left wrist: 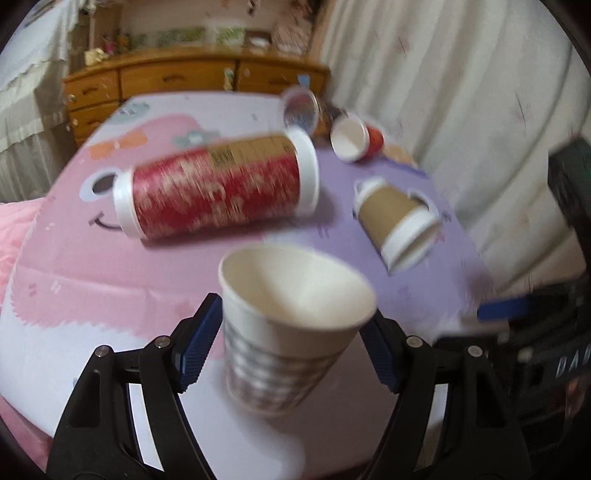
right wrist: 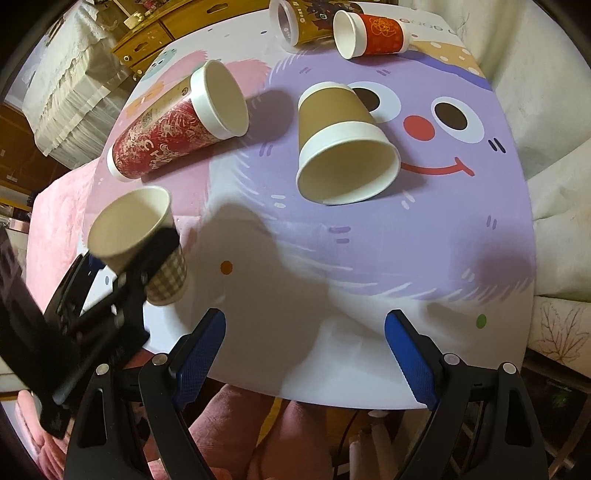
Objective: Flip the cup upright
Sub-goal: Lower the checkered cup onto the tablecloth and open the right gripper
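A checked paper cup (left wrist: 280,339) stands nearly upright, mouth up and tilted a little, between the blue pads of my left gripper (left wrist: 291,347), which is shut on it. In the right wrist view the same cup (right wrist: 136,240) sits at the table's left edge in that gripper. My right gripper (right wrist: 304,354) is open and empty over the near table edge. A tall red cup (right wrist: 166,129), a brown cup (right wrist: 340,147), a small red cup (right wrist: 369,33) and a yellow-brown cup (right wrist: 303,18) lie on their sides.
The table (right wrist: 406,258) carries a pink and purple cartoon-face cloth. A wooden dresser (left wrist: 177,81) stands behind it, and white curtains (left wrist: 461,92) hang to the right. My knees show below the near edge in the right wrist view.
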Demonstrator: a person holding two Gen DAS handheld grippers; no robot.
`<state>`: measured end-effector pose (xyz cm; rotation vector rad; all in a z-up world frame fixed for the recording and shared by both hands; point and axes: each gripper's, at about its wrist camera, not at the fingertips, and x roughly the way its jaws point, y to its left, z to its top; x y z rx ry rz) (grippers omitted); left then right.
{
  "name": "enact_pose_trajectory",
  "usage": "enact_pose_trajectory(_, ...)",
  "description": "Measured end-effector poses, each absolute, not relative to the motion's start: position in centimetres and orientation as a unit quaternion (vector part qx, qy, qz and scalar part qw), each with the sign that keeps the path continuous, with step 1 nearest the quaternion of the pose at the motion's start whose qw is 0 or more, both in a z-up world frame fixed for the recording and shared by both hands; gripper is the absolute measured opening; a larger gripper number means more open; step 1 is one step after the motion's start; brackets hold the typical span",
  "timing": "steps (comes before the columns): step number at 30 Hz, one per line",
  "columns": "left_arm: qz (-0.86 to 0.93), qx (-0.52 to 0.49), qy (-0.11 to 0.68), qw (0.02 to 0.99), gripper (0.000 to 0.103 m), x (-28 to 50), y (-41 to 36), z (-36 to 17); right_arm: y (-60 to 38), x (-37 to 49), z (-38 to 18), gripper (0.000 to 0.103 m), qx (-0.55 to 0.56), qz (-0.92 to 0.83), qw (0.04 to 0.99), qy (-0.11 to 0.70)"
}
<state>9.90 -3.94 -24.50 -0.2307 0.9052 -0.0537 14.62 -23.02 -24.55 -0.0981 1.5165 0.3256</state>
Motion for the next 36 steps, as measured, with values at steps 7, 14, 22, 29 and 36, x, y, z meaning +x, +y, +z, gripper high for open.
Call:
enact_pose_trajectory(7,-0.03,-0.101,0.503,0.858,0.071,8.8,-4.8,-25.9,-23.4,14.5,-24.1,0.09,-0.042,0.142,0.711,0.688)
enact_pose_trajectory(14,-0.032,-0.07,0.546,0.834,0.071,7.8,-5.5,-25.8,-23.6,14.0,-22.7,0.09,-0.042,0.147,0.71,0.687)
enact_pose_trajectory(22,-0.015,-0.044,0.626,0.779,0.072,4.6,-5.6,-23.8,-23.7,10.7,-20.3,0.09,-0.064,0.144,0.71,0.686)
enact_pose_trajectory(29,0.032,-0.038,0.641,0.766,0.072,2.0,-4.9,-17.8,-24.8,5.4,-17.5,0.09,-0.02,0.139,0.718,0.682)
enact_pose_trajectory(36,0.047,-0.023,0.572,0.819,0.072,0.3,-4.1,-8.3,-25.6,2.1,-10.3,0.098,0.04,0.142,0.744,0.652)
